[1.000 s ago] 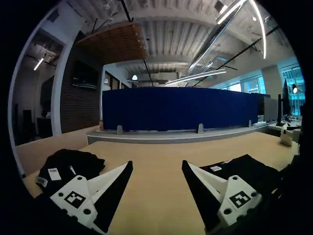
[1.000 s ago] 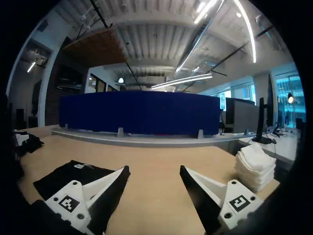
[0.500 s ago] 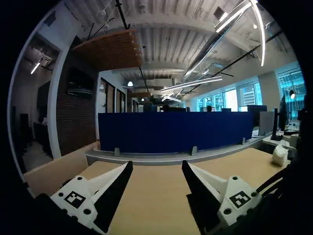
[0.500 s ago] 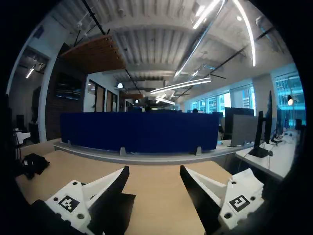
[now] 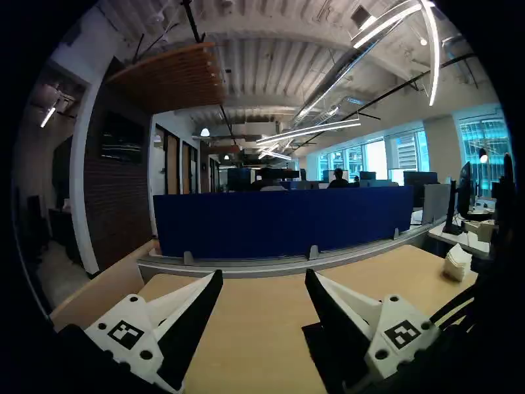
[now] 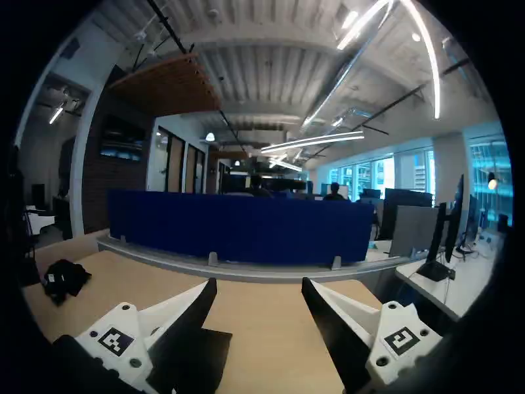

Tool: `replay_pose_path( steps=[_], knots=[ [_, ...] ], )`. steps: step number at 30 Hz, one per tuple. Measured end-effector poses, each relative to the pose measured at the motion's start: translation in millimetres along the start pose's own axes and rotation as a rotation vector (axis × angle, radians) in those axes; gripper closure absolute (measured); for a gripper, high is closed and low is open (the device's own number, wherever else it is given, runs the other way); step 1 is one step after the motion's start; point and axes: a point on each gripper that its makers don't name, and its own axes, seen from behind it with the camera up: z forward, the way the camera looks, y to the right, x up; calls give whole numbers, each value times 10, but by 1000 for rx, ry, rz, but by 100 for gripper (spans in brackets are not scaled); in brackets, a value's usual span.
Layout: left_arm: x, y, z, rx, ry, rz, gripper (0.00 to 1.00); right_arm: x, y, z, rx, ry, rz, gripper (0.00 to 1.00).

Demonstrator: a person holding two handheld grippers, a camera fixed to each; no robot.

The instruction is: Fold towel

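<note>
Left gripper view: the left gripper (image 5: 262, 274) is released, jaws spread wide with nothing between them, over the table (image 5: 262, 328). A black towel (image 5: 315, 348) lies flat under the right jaw, its edge showing on the jaw's inner side. A white stack (image 5: 457, 262) sits far beyond the right jaw.

Right gripper view: the right gripper (image 6: 258, 282) is likewise released and empty. The towel (image 6: 207, 358) lies under the left jaw, one corner reaching into the gap. A crumpled black cloth (image 6: 62, 277) lies well outside the left jaw.

Bright ceiling strip lights (image 5: 437, 58) glare; windows (image 5: 482, 134) blown cyan; fisheye bends edges, pics sharp
</note>
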Motion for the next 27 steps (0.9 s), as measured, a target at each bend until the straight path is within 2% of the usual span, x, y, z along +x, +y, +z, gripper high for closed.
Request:
replay_pose_path(
  steps=[3, 8, 17, 21, 27],
  knots=[
    [-51, 58, 9, -36, -29, 5, 7, -44, -77, -1, 34, -34, -22, 0],
    [-171, 190, 14, -108, -85, 46, 7, -168, -252, -25, 123, -112, -71, 0],
    [-437, 640, -50, -294, -190, 151, 7, -506, -605, -165, 332, -274, -189, 0],
    [-532, 707, -61, -315, -209, 187, 7, -564, -656, -187, 369, -296, -199, 0],
    [-674, 782, -66, -332, -239, 205, 7, -658, -672, -165, 380, -313, -195, 0]
  ],
)
